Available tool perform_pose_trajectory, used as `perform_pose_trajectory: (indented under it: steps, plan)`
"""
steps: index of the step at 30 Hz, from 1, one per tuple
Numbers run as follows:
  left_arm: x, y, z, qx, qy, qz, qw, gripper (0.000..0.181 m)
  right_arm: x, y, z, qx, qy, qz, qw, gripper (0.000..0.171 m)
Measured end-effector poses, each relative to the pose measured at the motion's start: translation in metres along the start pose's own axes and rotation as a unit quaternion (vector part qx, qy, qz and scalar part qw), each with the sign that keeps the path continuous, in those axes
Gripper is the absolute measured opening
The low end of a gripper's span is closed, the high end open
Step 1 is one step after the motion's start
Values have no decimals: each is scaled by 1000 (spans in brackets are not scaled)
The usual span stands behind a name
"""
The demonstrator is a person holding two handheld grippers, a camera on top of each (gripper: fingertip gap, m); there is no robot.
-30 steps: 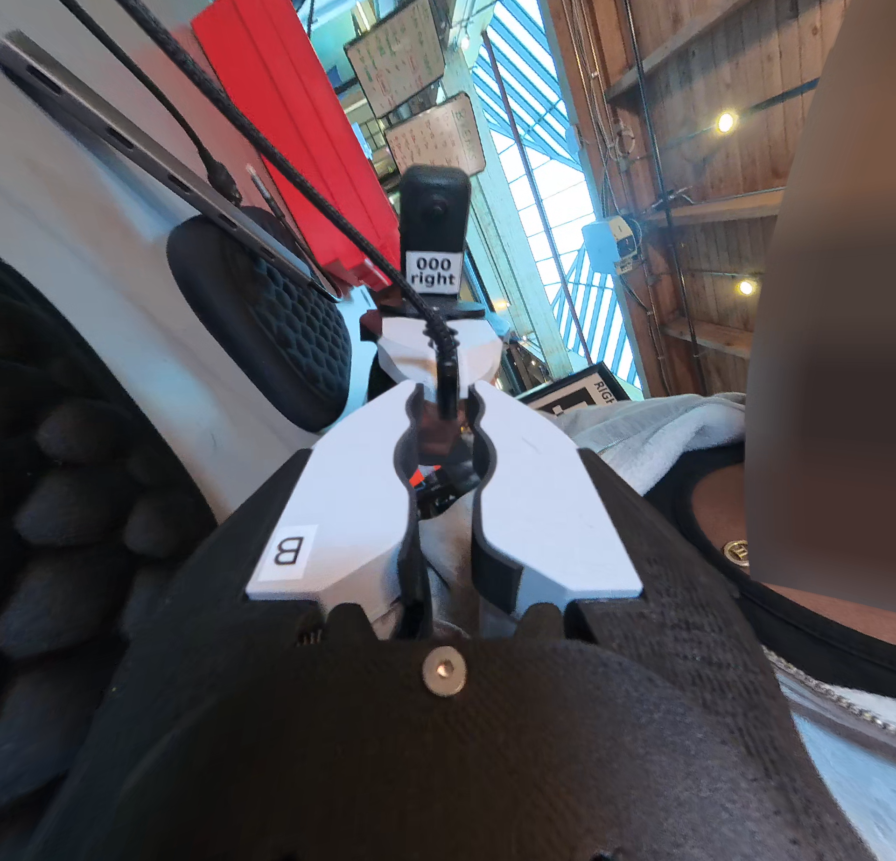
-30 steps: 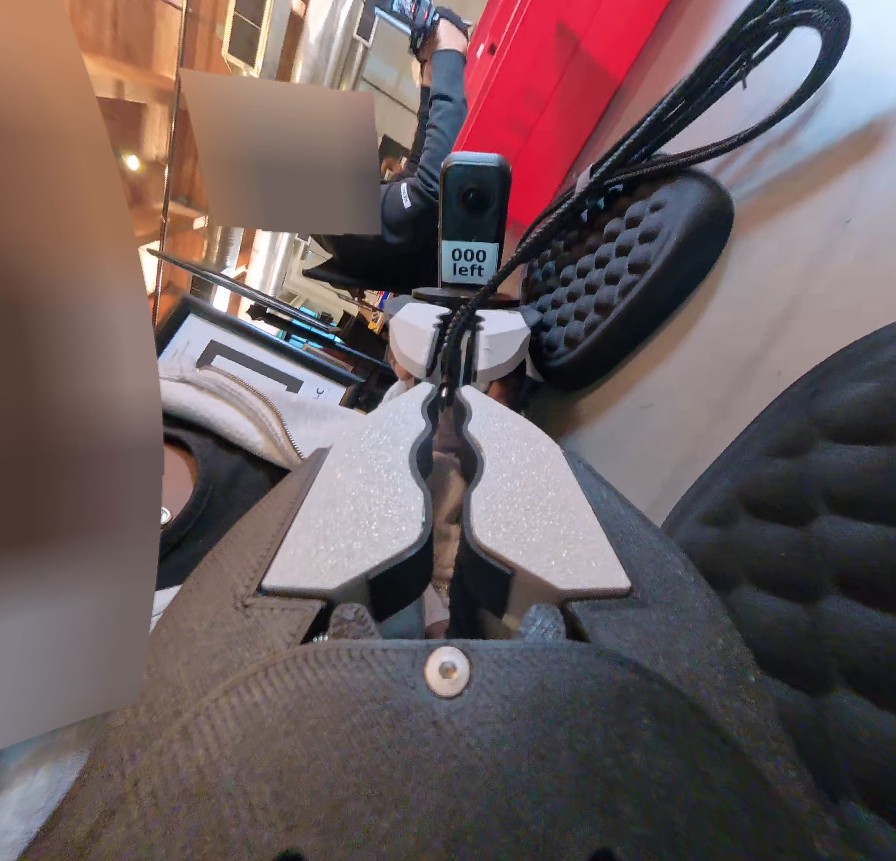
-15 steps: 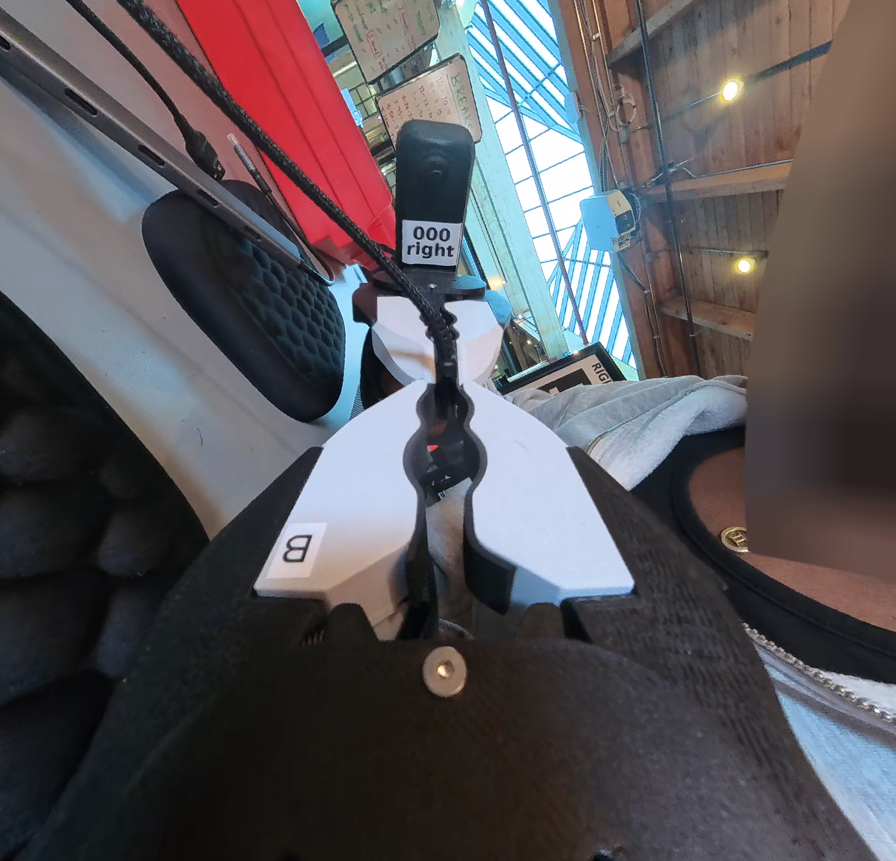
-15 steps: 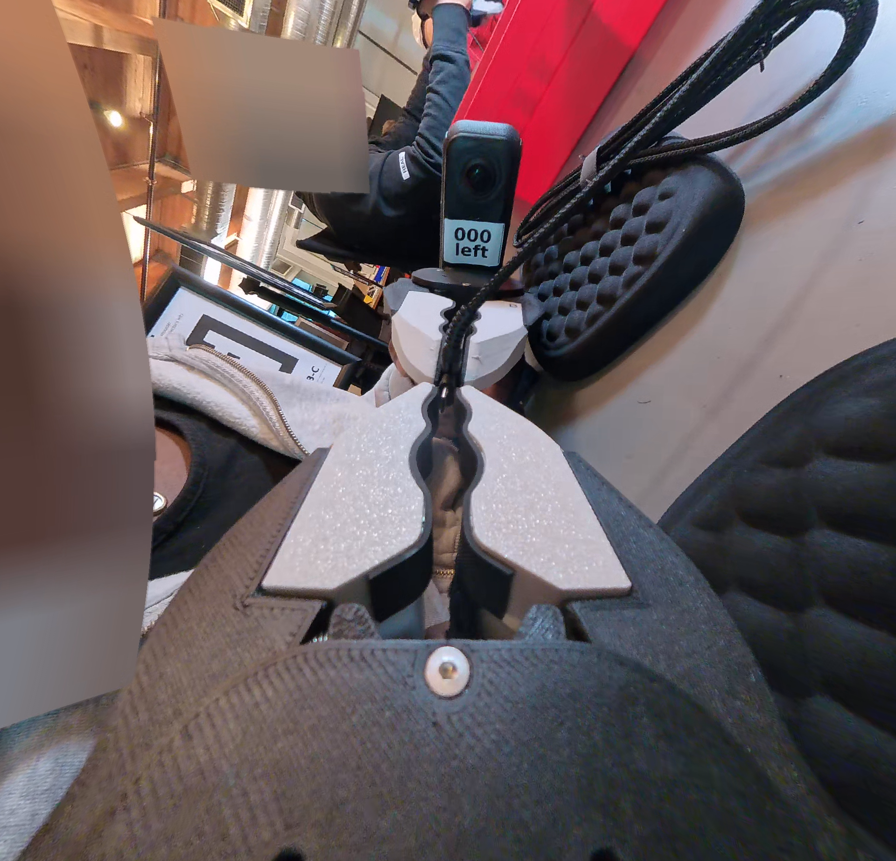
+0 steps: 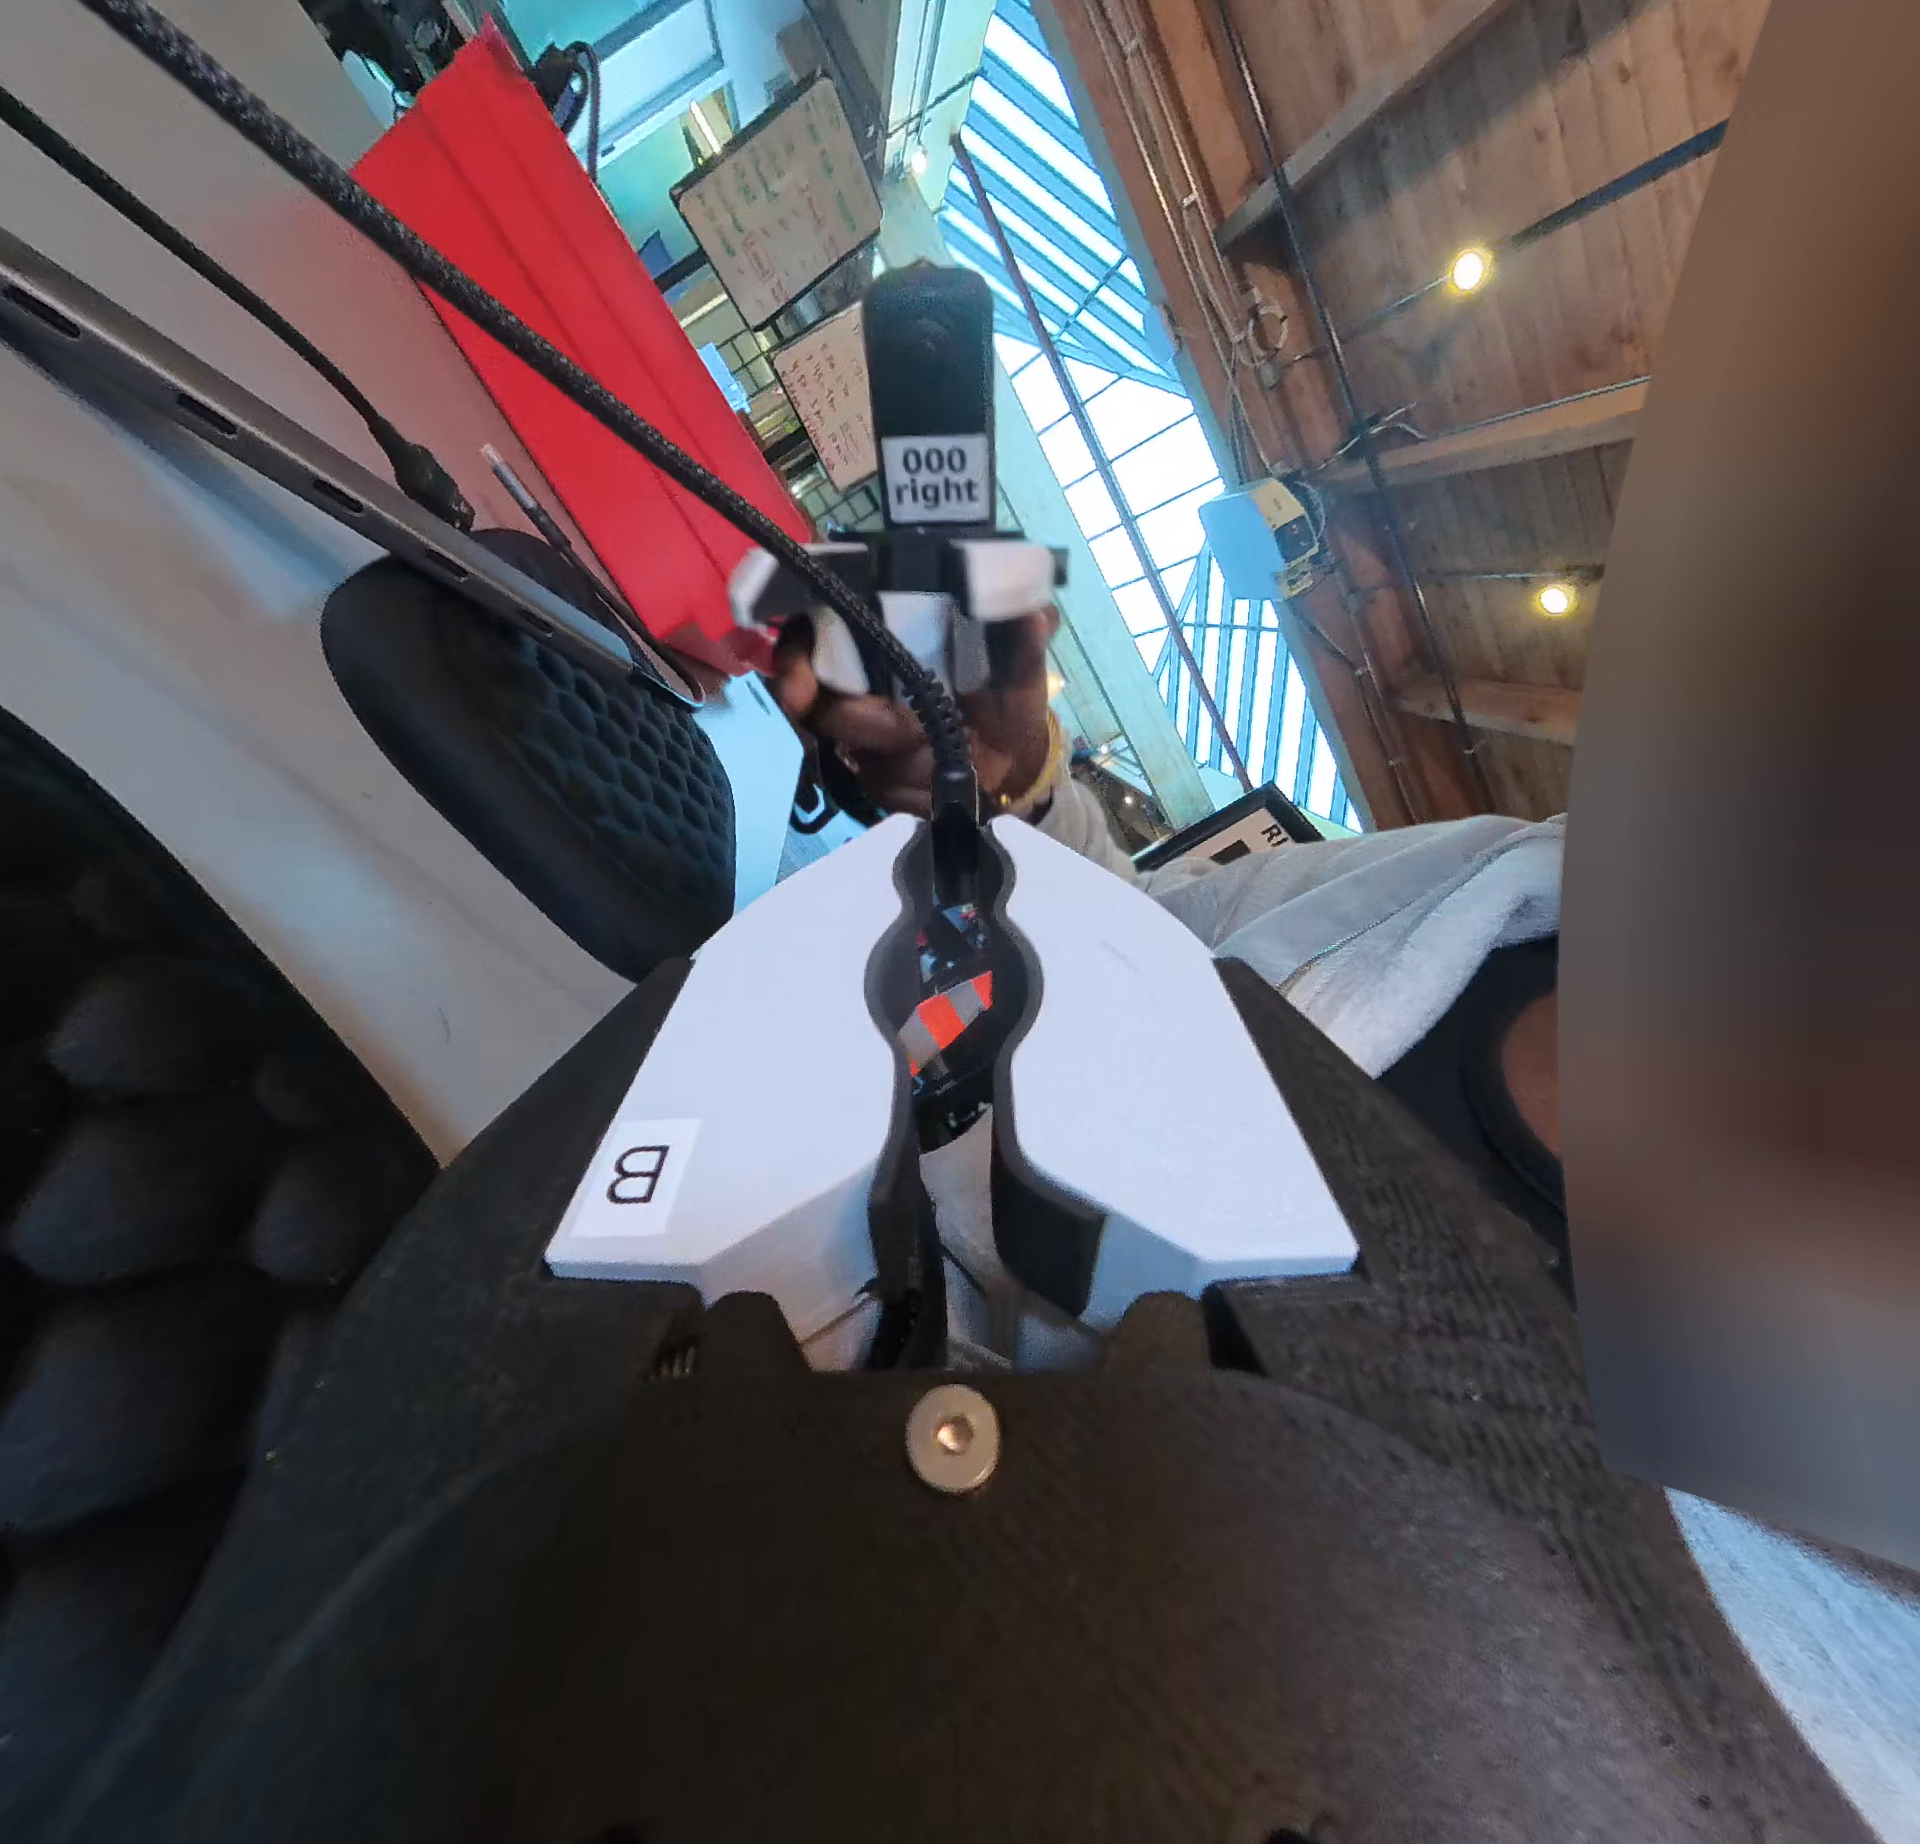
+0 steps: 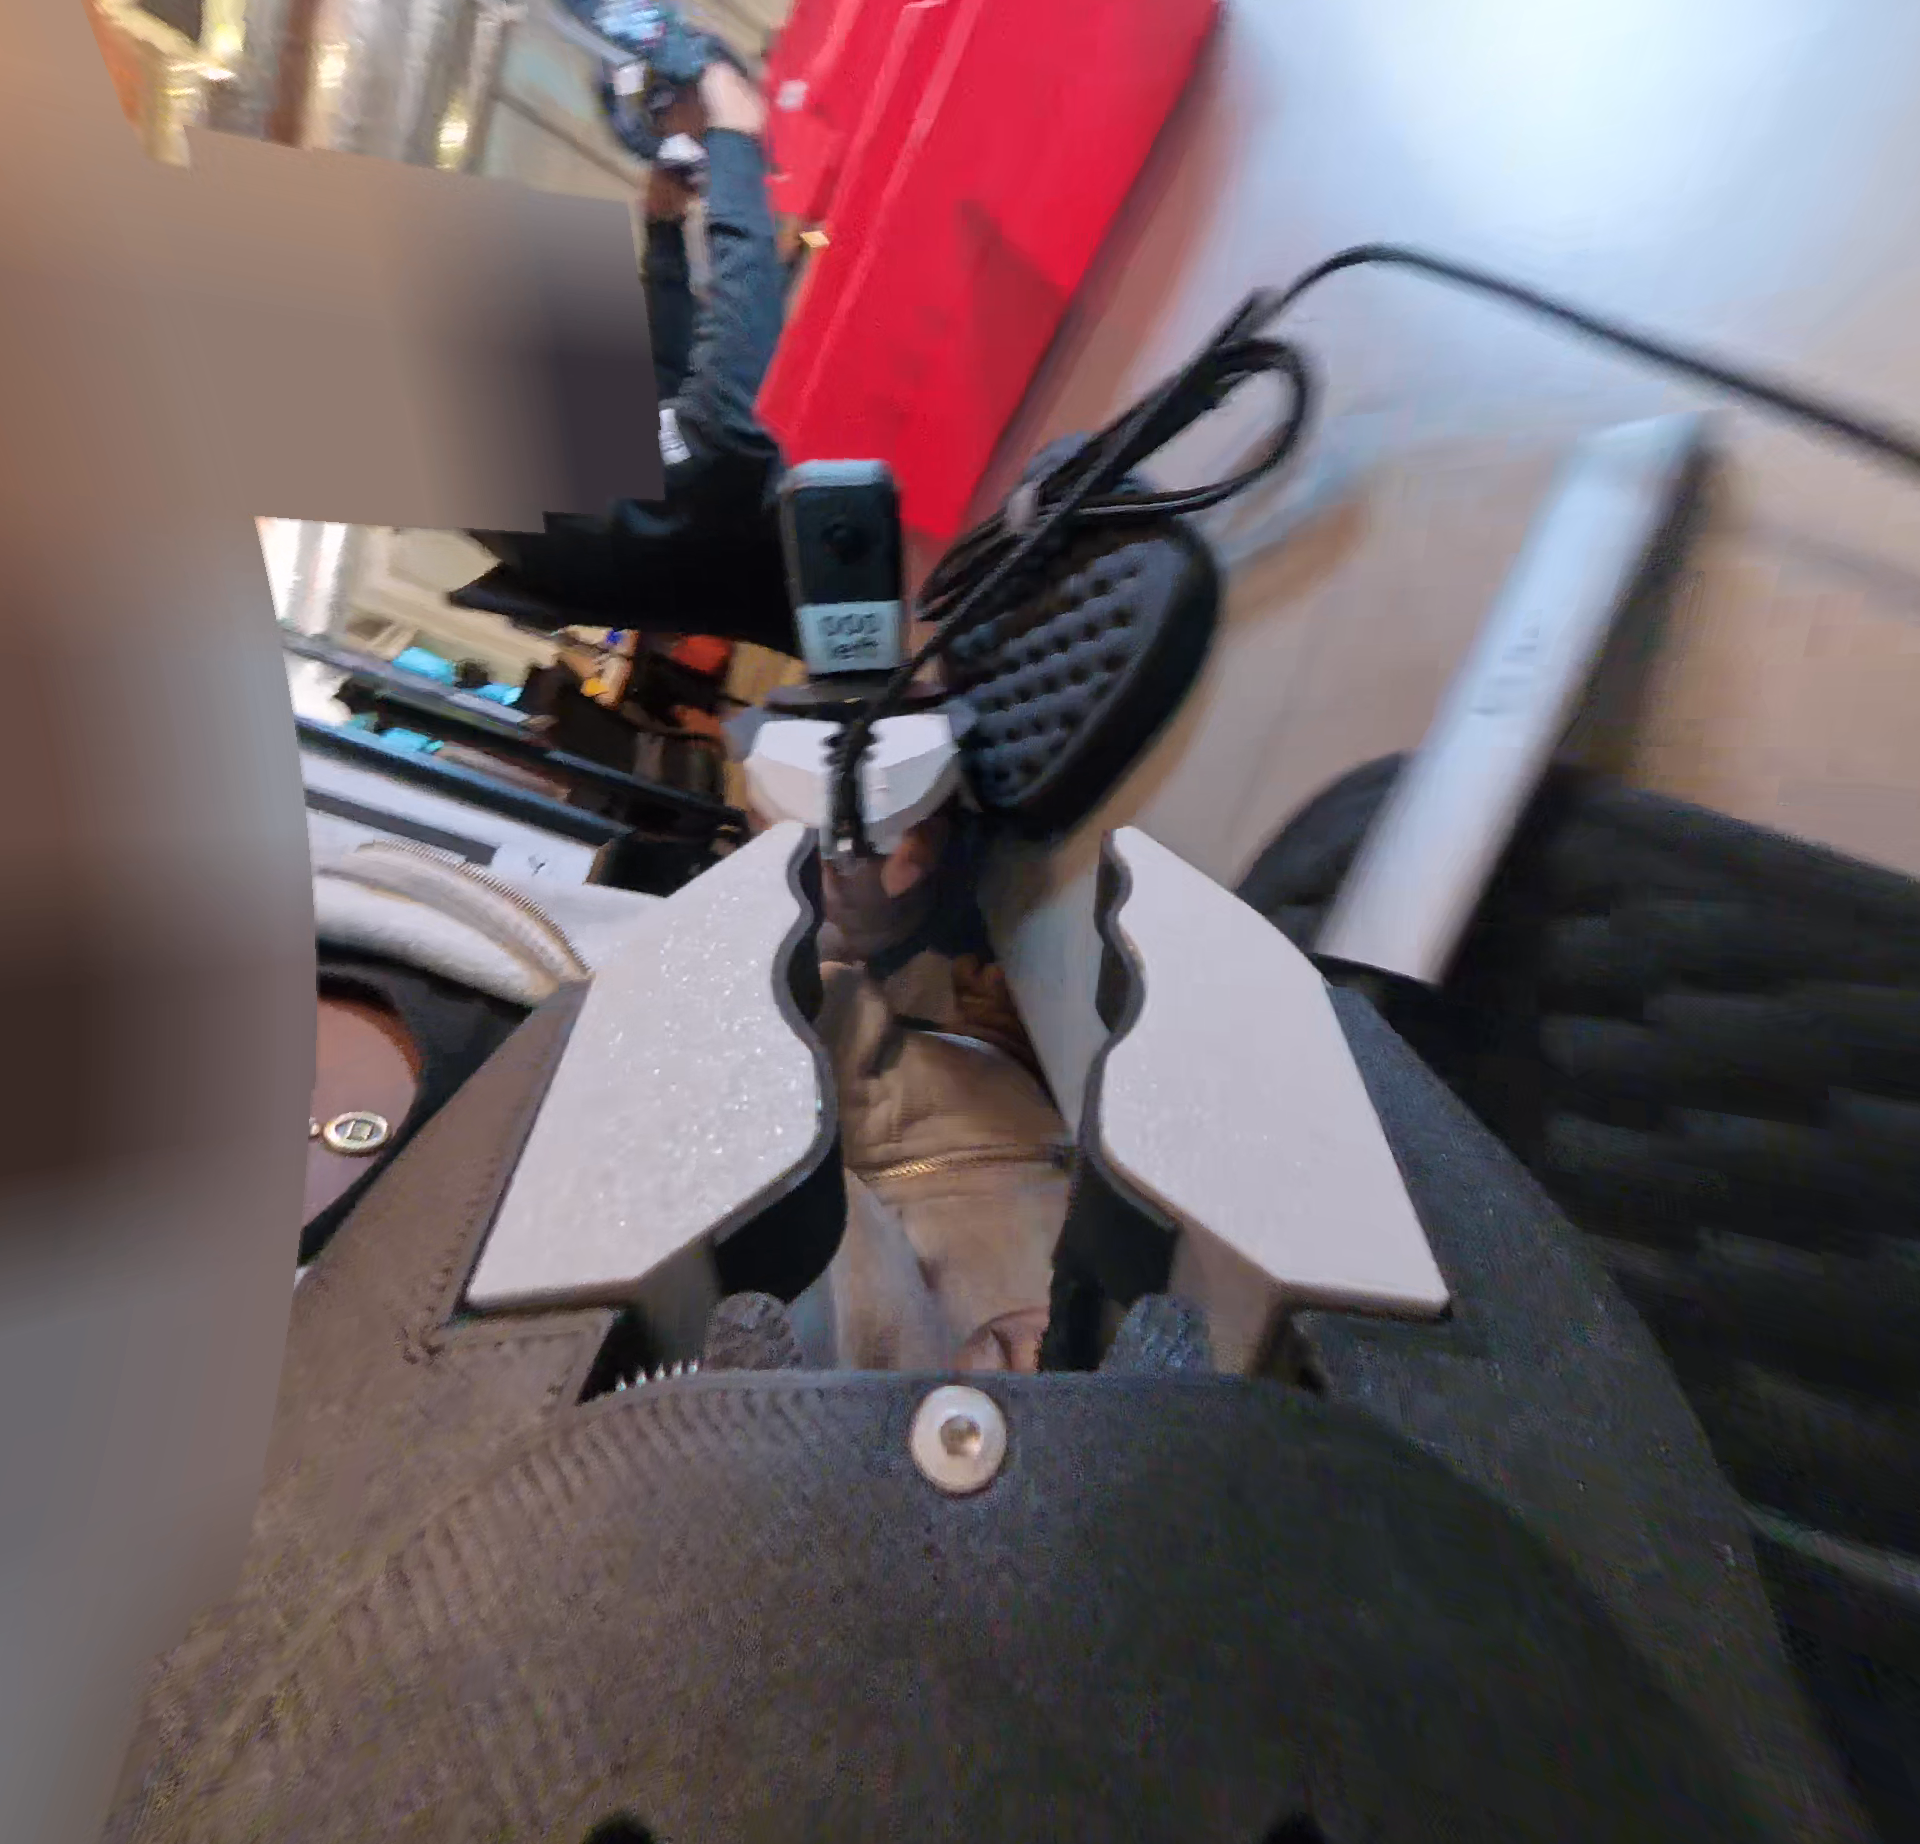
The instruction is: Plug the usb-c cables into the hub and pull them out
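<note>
My left gripper [image 5: 951, 838] is shut on the plug end of a black braided usb-c cable [image 5: 582, 381], which runs up and to the left out of view. The grey slim hub [image 5: 208, 412] lies at the left across a black pad, with a thinner black cable [image 5: 416, 464] plugged into its side. My right gripper [image 6: 956, 844] is open and empty, with its fingers well apart. It also shows in the left wrist view [image 5: 894, 599], beyond the plug. In the right wrist view the left gripper [image 6: 852, 786] holds the cable, whose bundled loops [image 6: 1122, 464] lie on a pad beside the hub [image 6: 1507, 693].
A dimpled black pad [image 5: 540, 755] sits under the hub's end, and a larger one [image 6: 1662, 1067] is close by. A red box [image 6: 966, 236] stands on the white table behind. A hand [image 5: 883, 745] and a grey sleeve [image 5: 1351, 911] are near. The grippers' ends are close to 8 cm from one another.
My right gripper has opened, let go of the cable and drawn back from the left gripper. My left gripper has closed fully on the plug and keeps hold of it.
</note>
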State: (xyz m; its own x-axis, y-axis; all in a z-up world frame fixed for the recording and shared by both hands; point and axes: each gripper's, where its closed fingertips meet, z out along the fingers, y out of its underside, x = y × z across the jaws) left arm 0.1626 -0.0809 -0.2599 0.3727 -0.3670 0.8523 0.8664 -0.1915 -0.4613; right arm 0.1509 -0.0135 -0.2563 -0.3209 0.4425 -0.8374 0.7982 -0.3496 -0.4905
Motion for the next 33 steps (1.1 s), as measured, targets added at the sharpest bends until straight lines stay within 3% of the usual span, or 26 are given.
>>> perform_pose_trajectory:
  steps: [4, 8, 14, 16, 19, 21, 23, 27, 29, 31, 33]
  plan:
    - [2, -1, -1, 5, 8, 0, 1000, 8, 46, -13, -28, -63, 100, 63, 991, 56]
    - [3, -2, -4, 11, 16, -1, 1000, 8, 62, 4, -22, -167, 92, 156, 969, 60]
    - [5, -3, -8, 14, 19, 3, 1000, 8, 69, 7, -1, -192, 51, 208, 958, 28]
    - [6, -3, -9, 15, 23, 2, 1000, 8, 73, 12, 7, -189, 57, 190, 962, 11]
    - [7, -4, -7, 18, 25, 0, 1000, 8, 75, 14, 4, -196, 110, 80, 971, 10]
    - [7, -2, -7, 17, 25, 1, 1000, 8, 77, 11, -9, -210, 178, -26, 961, 10]
    - [6, -2, -6, 15, 24, 1, 1000, 8, 82, 9, -31, -246, 271, -154, 918, 10]
    - [2, 1, -3, 14, 21, 8, 1000, 8, 85, 24, -65, -355, 397, -359, 766, 10]
    - [1, 1, -2, 14, 20, 13, 1000, 8, 87, 28, -66, -376, 420, -424, 709, 10]
    - [-1, 1, -1, 13, 19, 15, 1000, 8, 89, 28, -63, -390, 424, -449, 683, 10]
    - [-2, 2, -1, 12, 17, 19, 1000, 8, 92, 30, -58, -401, 413, -442, 688, 14]
